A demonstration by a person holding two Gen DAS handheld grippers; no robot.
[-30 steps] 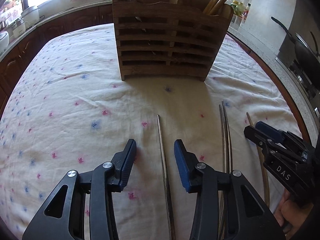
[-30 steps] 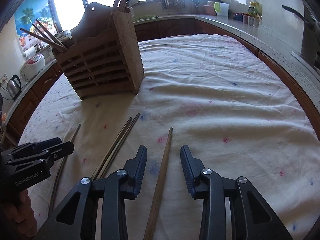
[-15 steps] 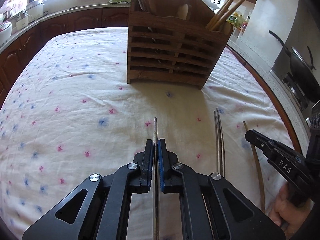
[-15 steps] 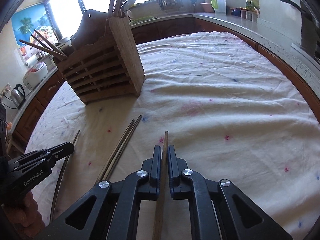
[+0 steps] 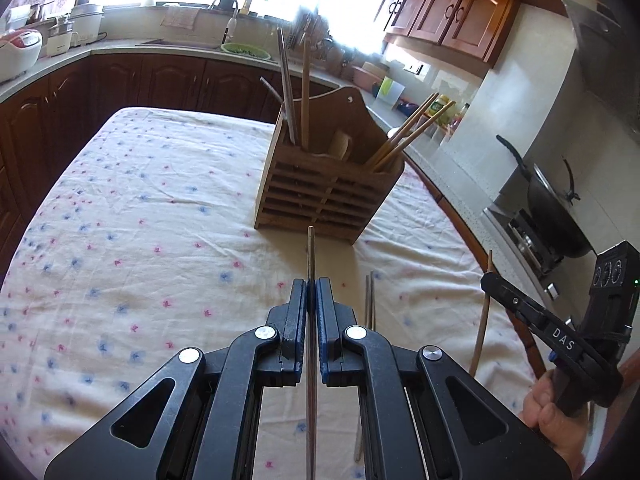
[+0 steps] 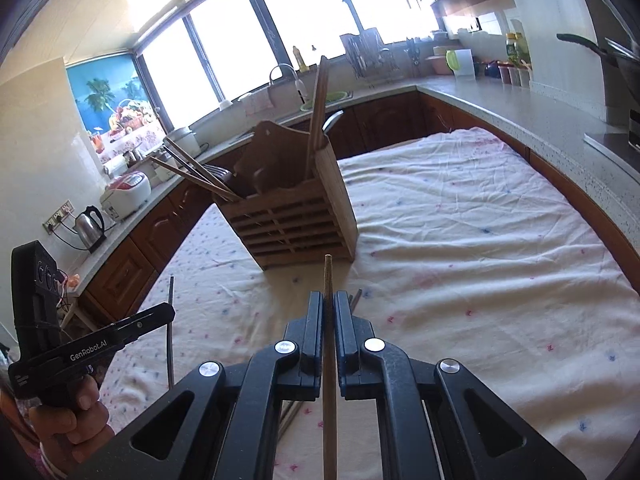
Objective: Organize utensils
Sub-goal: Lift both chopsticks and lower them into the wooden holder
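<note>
Both grippers have risen off the cloth since a second ago, each carrying a chopstick that then lay between parted jaws. Clenched now, the left gripper (image 5: 312,288) pinches a thin metal chopstick (image 5: 311,254), whose tip pokes out past the pads toward the near face of the wooden utensil holder (image 5: 320,196). Likewise the right gripper (image 6: 328,300) is clamped on a wooden chopstick (image 6: 328,276), its tip also aimed at the holder's near face. Just right of the left gripper, a pair of metal chopsticks (image 5: 369,300) lies on the flowered tablecloth (image 5: 140,220), between the two tools. Farther out, the slatted holder stands upright on the far middle of the table; its left compartment has tall metal and wooden sticks, and brown chopsticks lean out of its right one. A person's hand (image 5: 554,412) grips the right tool's handle at the near right edge of the left wrist view. Beyond the table runs a kitchen counter (image 6: 520,108) under bright windows, with a wok (image 5: 556,208) on the stove at the right.
</note>
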